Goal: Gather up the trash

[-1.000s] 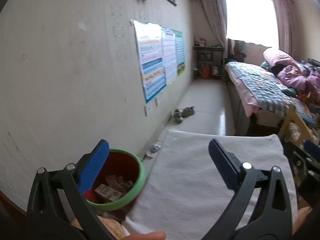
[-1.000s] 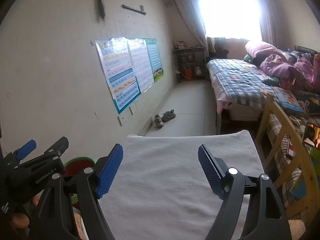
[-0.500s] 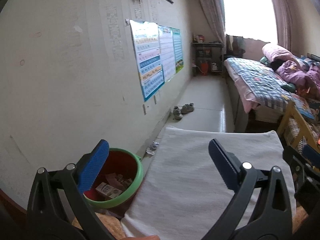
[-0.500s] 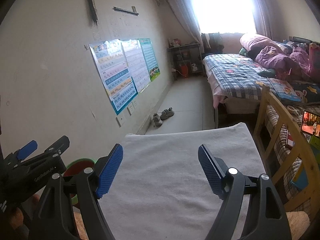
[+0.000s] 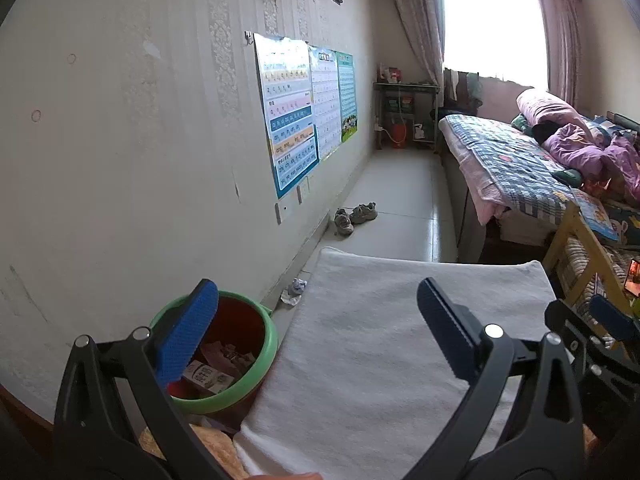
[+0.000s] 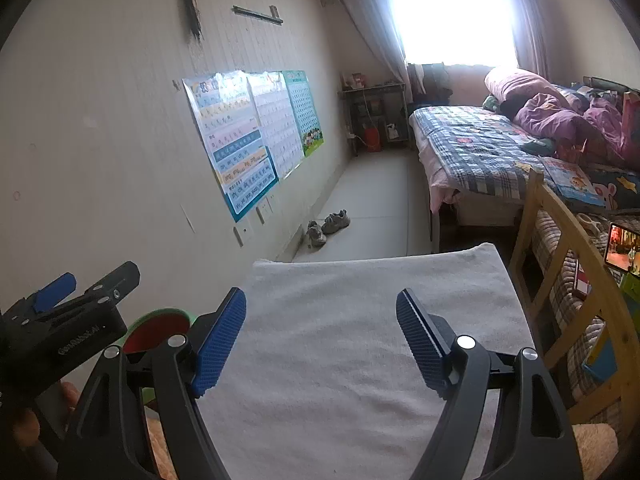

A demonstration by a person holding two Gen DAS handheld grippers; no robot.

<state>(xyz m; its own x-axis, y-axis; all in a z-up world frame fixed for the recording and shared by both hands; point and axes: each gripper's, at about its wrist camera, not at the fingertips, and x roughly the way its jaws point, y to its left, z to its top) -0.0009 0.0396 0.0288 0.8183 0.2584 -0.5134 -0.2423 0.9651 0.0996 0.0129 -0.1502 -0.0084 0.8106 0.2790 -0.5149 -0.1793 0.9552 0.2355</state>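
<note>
Against the wall, a green-rimmed red plastic bin [image 5: 224, 344] holds cartons; crumpled paper trash [image 5: 294, 290] lies on the floor beyond it. Over the white towel-covered surface [image 5: 368, 360], left gripper [image 5: 316, 332] and right gripper [image 6: 320, 338] fingers gape wide, empty.

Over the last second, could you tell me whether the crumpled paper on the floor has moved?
No. The crumpled paper lies at the far left corner of the white towel, beside the wall, as before; only the camera view shifted.
</note>
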